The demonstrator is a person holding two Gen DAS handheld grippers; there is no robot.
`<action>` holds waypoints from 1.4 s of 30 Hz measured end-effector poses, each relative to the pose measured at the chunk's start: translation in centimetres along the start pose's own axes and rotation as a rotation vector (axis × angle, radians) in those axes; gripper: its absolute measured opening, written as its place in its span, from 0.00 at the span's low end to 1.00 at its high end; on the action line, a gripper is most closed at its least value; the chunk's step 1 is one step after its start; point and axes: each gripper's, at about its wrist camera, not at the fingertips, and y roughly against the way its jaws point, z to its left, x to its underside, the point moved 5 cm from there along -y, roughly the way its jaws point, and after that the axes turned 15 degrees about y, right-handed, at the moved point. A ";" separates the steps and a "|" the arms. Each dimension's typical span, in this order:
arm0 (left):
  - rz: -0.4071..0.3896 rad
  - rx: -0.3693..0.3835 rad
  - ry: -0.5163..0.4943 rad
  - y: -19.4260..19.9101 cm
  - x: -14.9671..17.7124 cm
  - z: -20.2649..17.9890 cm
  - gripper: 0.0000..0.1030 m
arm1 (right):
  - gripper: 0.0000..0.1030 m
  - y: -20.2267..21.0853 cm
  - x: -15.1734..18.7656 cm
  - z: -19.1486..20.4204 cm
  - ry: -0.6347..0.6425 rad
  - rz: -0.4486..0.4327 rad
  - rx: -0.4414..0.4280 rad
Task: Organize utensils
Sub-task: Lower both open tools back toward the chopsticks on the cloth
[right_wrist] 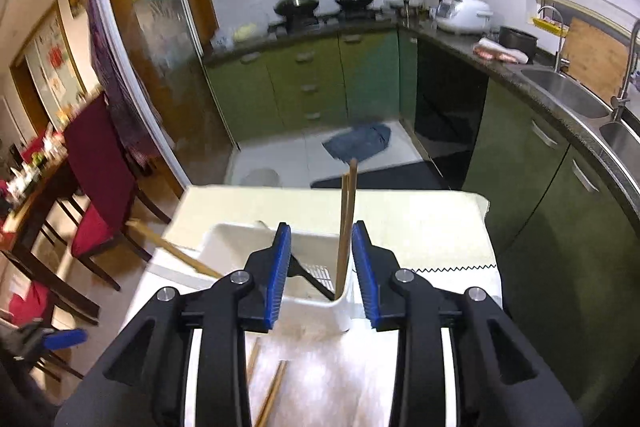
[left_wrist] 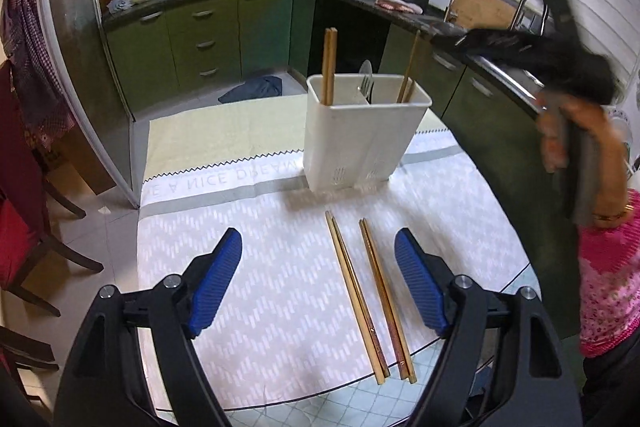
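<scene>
A white utensil holder (left_wrist: 360, 139) stands on the table's patterned cloth. It holds a chopstick pair (left_wrist: 330, 67) on its left, a spoon (left_wrist: 366, 79) in the middle and more chopsticks (left_wrist: 408, 75) on its right. Two further chopstick pairs (left_wrist: 354, 291) (left_wrist: 384, 291) lie on the cloth between the wide-apart blue fingers of my open left gripper (left_wrist: 318, 235), which touches neither. My right gripper (right_wrist: 321, 227) hovers over the holder's (right_wrist: 240, 231) right end, jaws partly apart. An upright chopstick pair (right_wrist: 346, 227) stands between them, close to the right pad (right_wrist: 362, 267), and is not pinched.
The round table's edge (left_wrist: 520, 267) curves at the right, where a person in a pink top (left_wrist: 604, 275) stands. Red chairs (right_wrist: 100, 187) are at the left. Green cabinets, a stove and a sink (right_wrist: 568, 95) line the back and right. A blue cloth (right_wrist: 358, 143) lies on the floor.
</scene>
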 end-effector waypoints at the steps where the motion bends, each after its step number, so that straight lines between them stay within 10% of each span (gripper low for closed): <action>1: 0.012 -0.005 -0.006 -0.4 0.2 -0.3 0.73 | 0.31 1.5 0.3 0.0 -0.004 -0.021 0.004; 8: 0.117 -0.033 -0.004 -4.5 2.5 -0.5 0.73 | 0.36 8.5 7.3 0.5 0.002 -0.041 0.048; 19: 0.333 -0.143 0.062 -14.3 5.7 0.4 0.72 | 0.36 8.1 16.8 -2.8 -0.095 0.073 0.043; 42: 0.442 -0.272 0.042 -18.4 7.0 0.2 0.74 | 0.40 6.2 16.3 -0.4 -0.064 0.131 -0.031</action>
